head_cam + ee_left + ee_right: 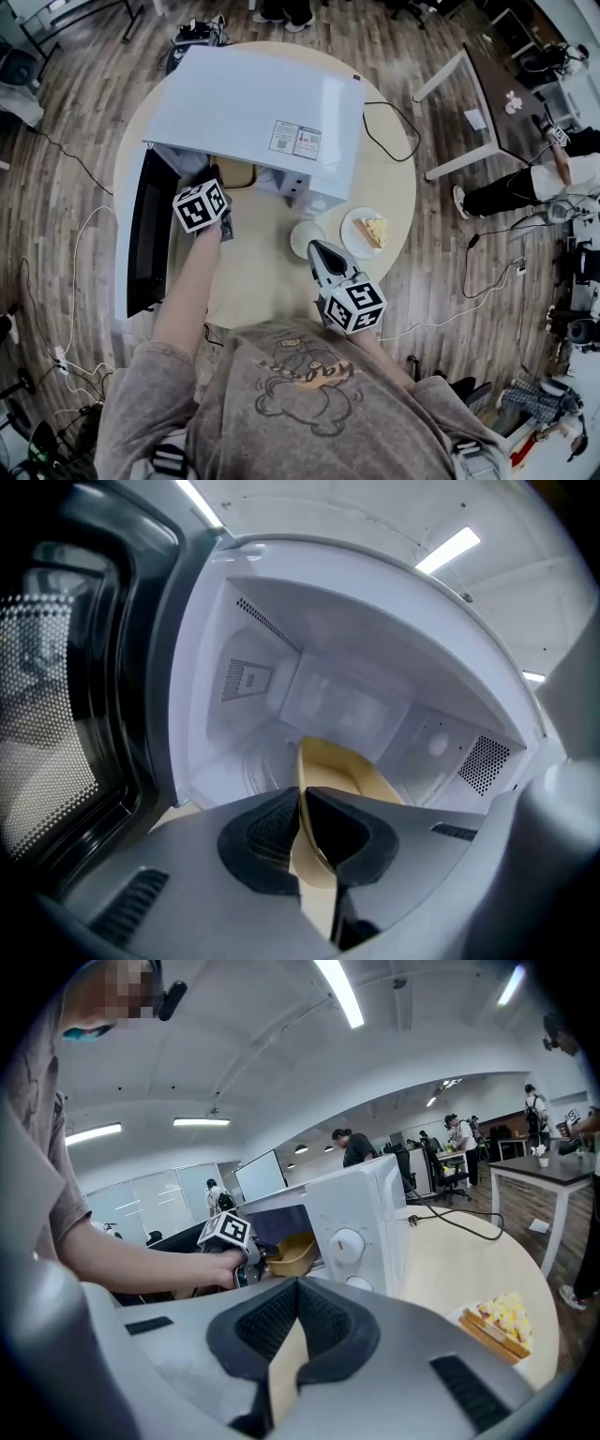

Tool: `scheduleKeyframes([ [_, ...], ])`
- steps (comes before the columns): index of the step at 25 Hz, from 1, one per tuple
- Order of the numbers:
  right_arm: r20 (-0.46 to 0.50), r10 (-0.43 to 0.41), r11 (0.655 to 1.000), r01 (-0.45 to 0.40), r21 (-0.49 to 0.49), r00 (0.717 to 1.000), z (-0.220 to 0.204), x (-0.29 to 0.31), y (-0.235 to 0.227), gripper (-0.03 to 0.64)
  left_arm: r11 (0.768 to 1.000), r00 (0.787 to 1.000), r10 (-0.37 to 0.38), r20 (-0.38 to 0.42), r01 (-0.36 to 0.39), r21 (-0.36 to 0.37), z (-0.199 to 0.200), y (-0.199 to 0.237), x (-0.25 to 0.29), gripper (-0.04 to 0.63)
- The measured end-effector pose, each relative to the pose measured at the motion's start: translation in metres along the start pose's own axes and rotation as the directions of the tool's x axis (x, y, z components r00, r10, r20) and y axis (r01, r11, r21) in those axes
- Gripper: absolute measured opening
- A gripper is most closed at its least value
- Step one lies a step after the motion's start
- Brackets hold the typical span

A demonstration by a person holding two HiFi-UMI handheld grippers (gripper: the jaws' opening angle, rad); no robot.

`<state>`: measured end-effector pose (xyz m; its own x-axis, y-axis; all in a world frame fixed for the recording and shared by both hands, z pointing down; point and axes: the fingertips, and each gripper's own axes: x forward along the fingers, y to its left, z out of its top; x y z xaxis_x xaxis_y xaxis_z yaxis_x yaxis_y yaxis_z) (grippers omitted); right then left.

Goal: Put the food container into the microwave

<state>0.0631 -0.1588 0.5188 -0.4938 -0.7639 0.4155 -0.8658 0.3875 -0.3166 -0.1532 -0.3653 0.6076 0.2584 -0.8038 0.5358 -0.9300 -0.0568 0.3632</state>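
The yellow food container (342, 766) is tilted at the mouth of the white microwave (253, 108), most of it inside the cavity. My left gripper (300, 799) is shut on its near rim, and in the head view this gripper (214, 180) reaches in under the microwave's top beside the container (236, 174). The black door (150, 234) stands swung open to the left. My right gripper (317, 251) hovers over the table in front of the microwave, shut with nothing in it. The right gripper view shows the container (292, 1252) at the opening, right of my left hand.
A white cup (305, 239) and a plate with a slice of cake (367, 230) sit on the round table just ahead of the right gripper. The microwave's power cable (394, 131) trails over the table's right side. People work at desks beyond.
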Motion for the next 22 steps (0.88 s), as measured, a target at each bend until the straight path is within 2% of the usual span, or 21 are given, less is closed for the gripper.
scheduleKeyframes([
  [11, -0.004, 0.01, 1.0, -0.01, 0.0, 1.0, -0.001, 0.003, 0.004, 0.0, 1.0, 0.999, -0.025, 0.03, 0.025, -0.012, 0.009, 0.0, -0.007, 0.041],
  [17, -0.007, 0.03, 1.0, -0.03, -0.006, 1.0, -0.001, 0.006, 0.008, 0.0, 0.998, 0.997, -0.05, 0.05, 0.051, -0.022, 0.01, -0.002, -0.031, 0.041],
  [22, -0.011, 0.05, 0.999, -0.05, -0.02, 0.999, 0.001, 0.009, 0.011, 0.0, 0.998, 0.996, -0.062, 0.06, 0.062, 0.002, 0.001, -0.007, -0.055, 0.041],
])
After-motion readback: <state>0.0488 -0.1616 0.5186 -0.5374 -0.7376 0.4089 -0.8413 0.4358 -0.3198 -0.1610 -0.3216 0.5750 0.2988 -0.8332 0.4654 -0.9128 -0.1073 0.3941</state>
